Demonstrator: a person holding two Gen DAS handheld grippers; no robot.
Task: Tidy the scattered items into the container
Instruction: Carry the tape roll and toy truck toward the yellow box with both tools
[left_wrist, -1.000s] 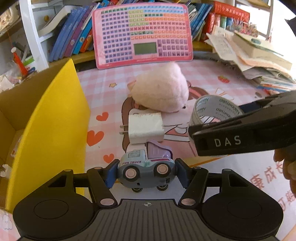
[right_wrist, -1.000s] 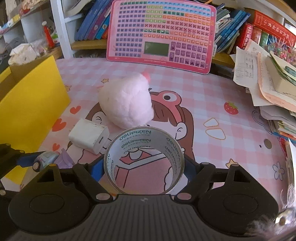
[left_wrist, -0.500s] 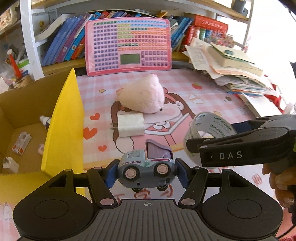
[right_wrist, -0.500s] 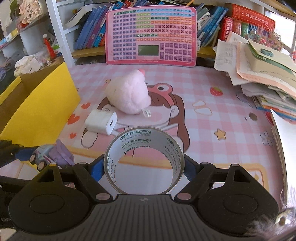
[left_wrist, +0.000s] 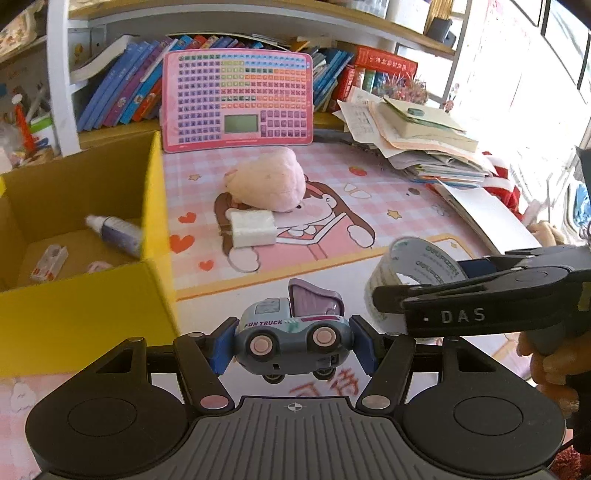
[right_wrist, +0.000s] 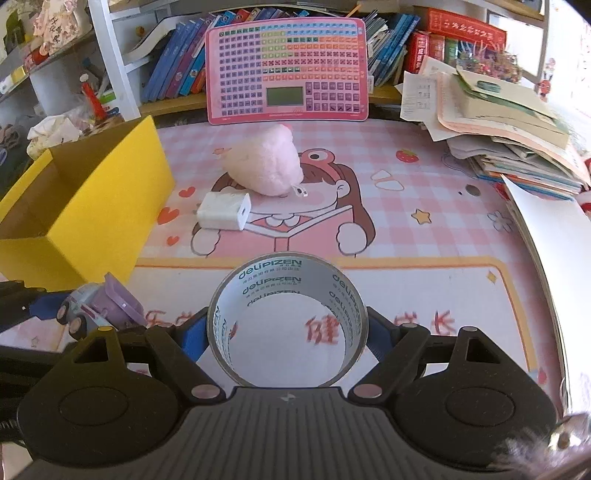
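Yellow box (left_wrist: 85, 314): left part cut off by the left wrist frame's edge; floor partly hidden behind its near wall; small items inside (a tube (left_wrist: 114, 230), a packet (left_wrist: 50, 258)) too blurred to read; toy truck (right_wrist: 98, 308): front hidden behind the black finger in the right wrist view; book spines (right_wrist: 177, 62): titles too small to tell; hand (left_wrist: 550, 365): cut off at the right edge.

Both grippers have lifted and drawn back from the plush toy (left_wrist: 266, 180) and charger (left_wrist: 252, 229). Left gripper (left_wrist: 291, 345) has carried the toy truck (left_wrist: 291, 338) clear of the mat; more of the yellow box's (left_wrist: 79, 314) inside shows. Right gripper (right_wrist: 287, 332) has raised the tape roll (right_wrist: 287, 317).
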